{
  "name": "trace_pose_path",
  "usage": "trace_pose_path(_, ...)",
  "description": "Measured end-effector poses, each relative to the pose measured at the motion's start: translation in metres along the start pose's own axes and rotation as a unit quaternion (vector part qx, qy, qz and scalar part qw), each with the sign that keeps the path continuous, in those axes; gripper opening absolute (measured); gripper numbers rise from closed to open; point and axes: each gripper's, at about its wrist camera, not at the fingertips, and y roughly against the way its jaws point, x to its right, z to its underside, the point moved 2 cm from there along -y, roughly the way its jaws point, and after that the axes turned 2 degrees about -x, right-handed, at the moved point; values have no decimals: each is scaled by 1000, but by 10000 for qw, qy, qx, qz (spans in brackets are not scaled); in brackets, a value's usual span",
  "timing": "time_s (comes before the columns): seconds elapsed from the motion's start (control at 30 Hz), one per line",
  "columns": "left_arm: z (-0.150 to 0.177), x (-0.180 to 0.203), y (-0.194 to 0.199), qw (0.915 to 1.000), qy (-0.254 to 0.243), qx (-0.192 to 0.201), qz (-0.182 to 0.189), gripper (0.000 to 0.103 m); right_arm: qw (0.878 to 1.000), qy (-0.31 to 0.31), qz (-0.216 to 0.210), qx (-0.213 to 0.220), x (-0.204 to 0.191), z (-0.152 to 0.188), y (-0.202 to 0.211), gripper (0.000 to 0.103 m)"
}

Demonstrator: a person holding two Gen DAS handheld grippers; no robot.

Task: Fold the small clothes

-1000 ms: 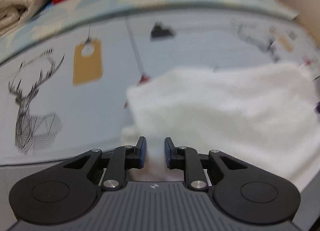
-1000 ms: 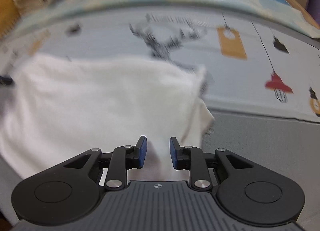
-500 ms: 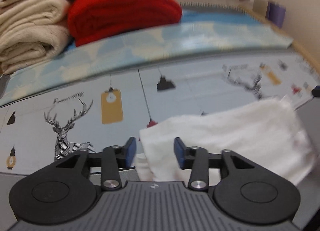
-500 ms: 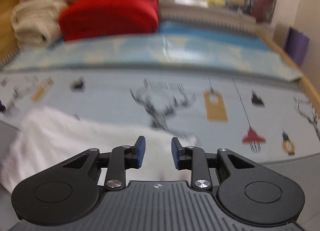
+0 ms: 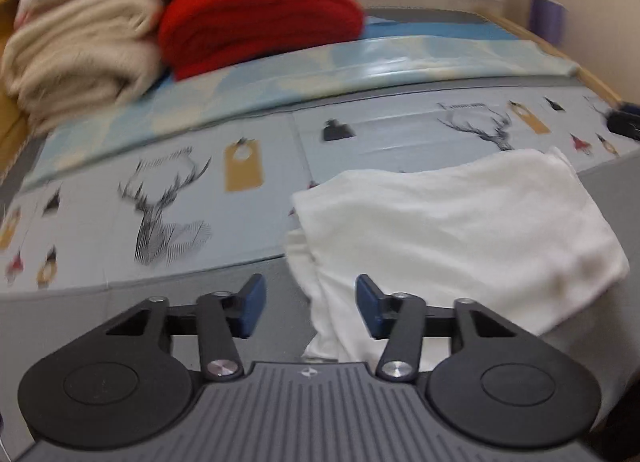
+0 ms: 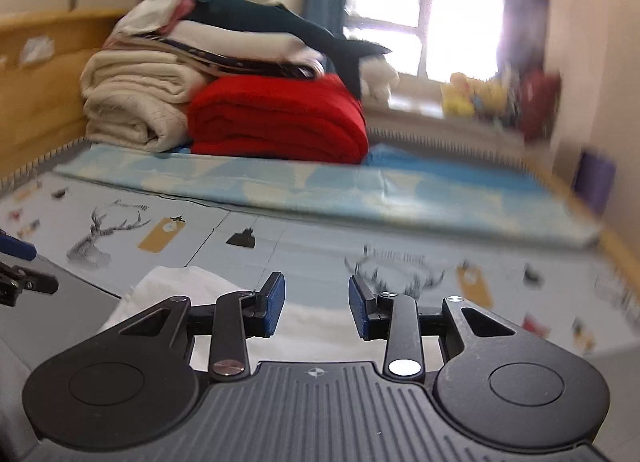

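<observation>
Your left claw (image 5: 308, 304) has its jaws apart, above the near left edge of the folded white garment (image 5: 460, 229), pads clear of the cloth. Your right claw (image 6: 316, 310) has just been opening and grips nothing, the garment lying below it. The garment rests on the printed play mat (image 5: 120, 201), well apart from the red blanket (image 5: 260, 17).

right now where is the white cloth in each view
Left wrist: the white cloth fills the centre right, just ahead of the tongs, lying on the printed mat.
Right wrist: only part of it shows, low and left of centre, behind the tongs.
Shared landmark: the red blanket, upper left in both views.
</observation>
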Motion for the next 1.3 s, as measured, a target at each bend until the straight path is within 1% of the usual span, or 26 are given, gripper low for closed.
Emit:
trace_pose_path(0.03,-1,-7,0,9998,185,37,97,55,9999,54,-7,93,-6,0,3,37)
trace_pose_path(0.1,-2,-18,-1,9989,431,70,155,55,10000,27,-61,40,-11,3,0,37)
trace_pose_path(0.2,-2,-27,-6,9986,522,-54,48,55,9995,19,6,-330,-23,12,-11,37)
trace_pose_path(0.27,-4,-33,-6,9979,631,-50,109,55,9982,-27,-25,-601,-31,18,-20,37)
trace_pose_path(0.33,-5,-37,-4,9971,740,-42,164,55,9964,-126,-233,-808,-43,24,-28,37)
trace_pose_path(0.4,-5,-42,-5,9967,802,-53,132,55,9954,-105,-364,-882,-55,27,-32,37)
trace_pose_path(0.53,-2,-55,-5,9950,995,-91,45,55,9935,242,-641,-910,-85,32,-39,37)
trace_pose_path(0.63,-1,-64,-6,9938,1103,-123,-5,55,9893,606,-919,-959,-111,39,-43,37)
trace_pose_path(0.77,2,-73,-9,9931,1149,-211,-97,55,9763,1523,-1206,-955,-158,57,-47,37)
trace_pose_path(0.93,3,-78,-11,9933,1122,-249,-113,55,9522,2352,-1717,-927,-209,81,-47,37)
trace_pose_path(1.0,3,-80,-12,9931,1137,-259,-107,55,9437,2590,-1843,-917,-226,90,-48,37)
trace_pose_path(1.13,3,-84,-16,9923,1192,-302,-126,55,9285,3011,-1921,-1013,-255,108,-55,37)
trace_pose_path(1.23,2,-87,-18,9920,1217,-319,-118,55,9215,3194,-1927,-1079,-269,121,-61,37)
trace_pose_path(1.3,2,-88,-19,9919,1218,-332,-114,55,9193,3214,-1940,-1182,-273,128,-68,39)
